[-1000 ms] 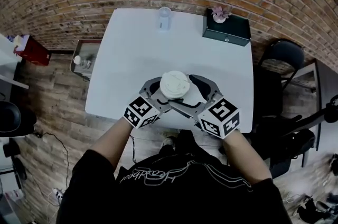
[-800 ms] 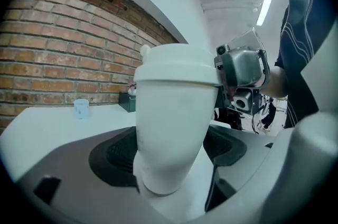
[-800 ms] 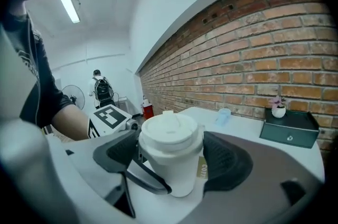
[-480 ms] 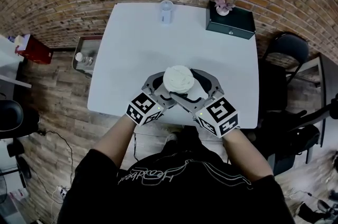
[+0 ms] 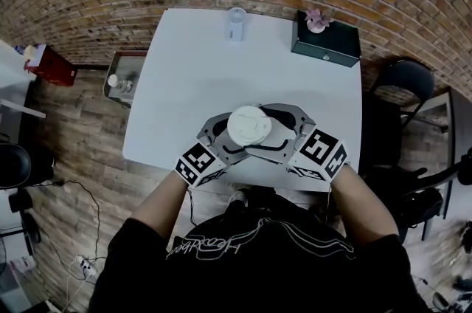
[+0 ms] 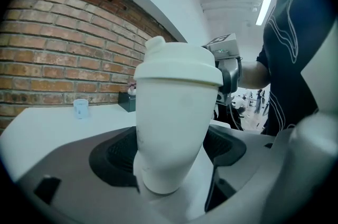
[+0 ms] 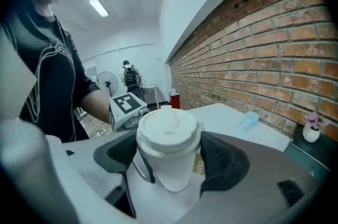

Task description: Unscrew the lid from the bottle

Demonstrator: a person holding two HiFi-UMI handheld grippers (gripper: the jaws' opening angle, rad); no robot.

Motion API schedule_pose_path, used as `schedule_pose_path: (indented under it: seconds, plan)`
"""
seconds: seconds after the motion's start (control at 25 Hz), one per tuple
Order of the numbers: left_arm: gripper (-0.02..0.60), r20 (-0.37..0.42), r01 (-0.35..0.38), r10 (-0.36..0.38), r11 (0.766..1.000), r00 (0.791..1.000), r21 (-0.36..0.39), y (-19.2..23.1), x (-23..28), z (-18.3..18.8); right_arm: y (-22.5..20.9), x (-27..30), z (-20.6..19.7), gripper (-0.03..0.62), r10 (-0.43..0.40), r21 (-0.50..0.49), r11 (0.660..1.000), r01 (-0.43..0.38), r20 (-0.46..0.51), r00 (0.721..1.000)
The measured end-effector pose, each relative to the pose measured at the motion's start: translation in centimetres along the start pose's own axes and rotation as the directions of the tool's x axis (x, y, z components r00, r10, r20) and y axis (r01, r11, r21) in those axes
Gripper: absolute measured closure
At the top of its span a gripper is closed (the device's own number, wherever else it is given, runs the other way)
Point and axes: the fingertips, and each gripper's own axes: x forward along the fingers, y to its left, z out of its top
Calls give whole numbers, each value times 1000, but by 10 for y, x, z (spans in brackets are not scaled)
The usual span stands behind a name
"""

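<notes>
- Head view: the left gripper (image 5: 230, 138) and the right gripper (image 5: 271, 128) met from opposite sides at the white lid (image 5: 249, 125), above the near edge of the white table (image 5: 192, 75).
- Head view: a clear cup (image 5: 236, 23) and a dark box (image 5: 328, 44) stood well ahead of both grippers, at the far edge of the table.
- Left gripper view: the jaws were clamped on the lower body of the white bottle (image 6: 171, 128), with the dark pads (image 6: 117, 157) pressed against its two sides.
- Left gripper view: the bottle rose out of the jaws at a slight lean. The lid sat on top of it, well above the pads.
- Right gripper view: the jaws had just been closing with the lid between them. Both pads bore against the lid's rim, one on each side.
- Right gripper view: the bottle body tapered downward below the pads. The marker cube (image 7: 127, 103) of the left gripper showed just beyond the lid.
</notes>
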Motion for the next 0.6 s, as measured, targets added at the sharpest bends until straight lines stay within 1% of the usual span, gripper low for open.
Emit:
schedule_pose_path:
  seconds: [0.12, 0.24, 0.44, 0.6]
  plan:
    - [181, -2, -1, 1, 1000, 1000, -7, 1, 1, -1, -1, 0, 0, 224, 81, -15, 997, -81, -9, 997]
    - [181, 14, 2, -2, 1000, 1000, 0, 0, 1, 1, 1, 0, 0, 224, 168, -70, 983, -171, -41, 985]
    - [181, 9, 4, -4, 1000, 1000, 4, 0, 0, -4, 2, 0, -1, 224, 306, -146, 937, -316, -91, 948]
    - [181, 10, 9, -9, 1000, 1000, 0, -1, 0, 0, 4, 1, 0, 224, 371, -182, 902, -391, -134, 919]
